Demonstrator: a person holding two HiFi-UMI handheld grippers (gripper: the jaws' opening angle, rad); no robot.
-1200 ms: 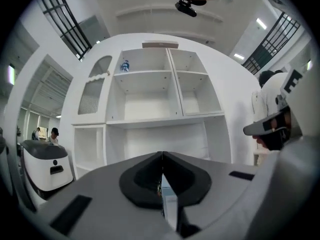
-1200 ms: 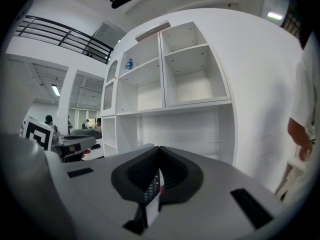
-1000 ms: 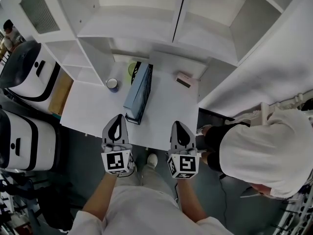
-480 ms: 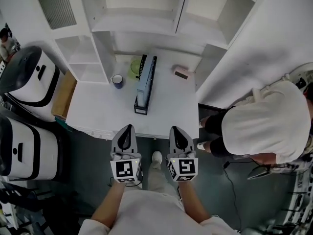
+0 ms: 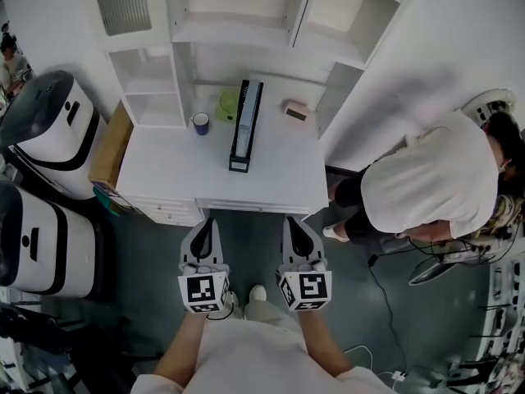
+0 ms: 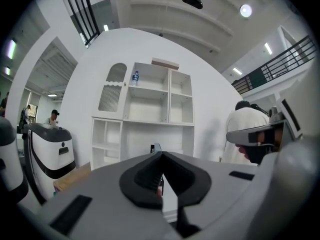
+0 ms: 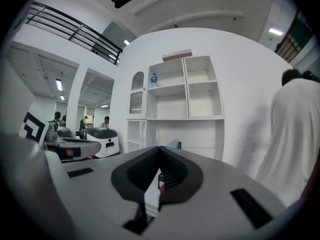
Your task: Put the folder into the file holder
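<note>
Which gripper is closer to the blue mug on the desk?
Left. The left gripper is over the floor, straight in line with the mug; the right gripper sits farther to the right.

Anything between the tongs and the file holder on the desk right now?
Nothing visible. The left tongs and right tongs hang shut and empty short of the desk; only bare desktop lies before the file holder. The mug stands left of it, off the path.

Robotics lab: bulky white robots (image 5: pixel 49 138)
</note>
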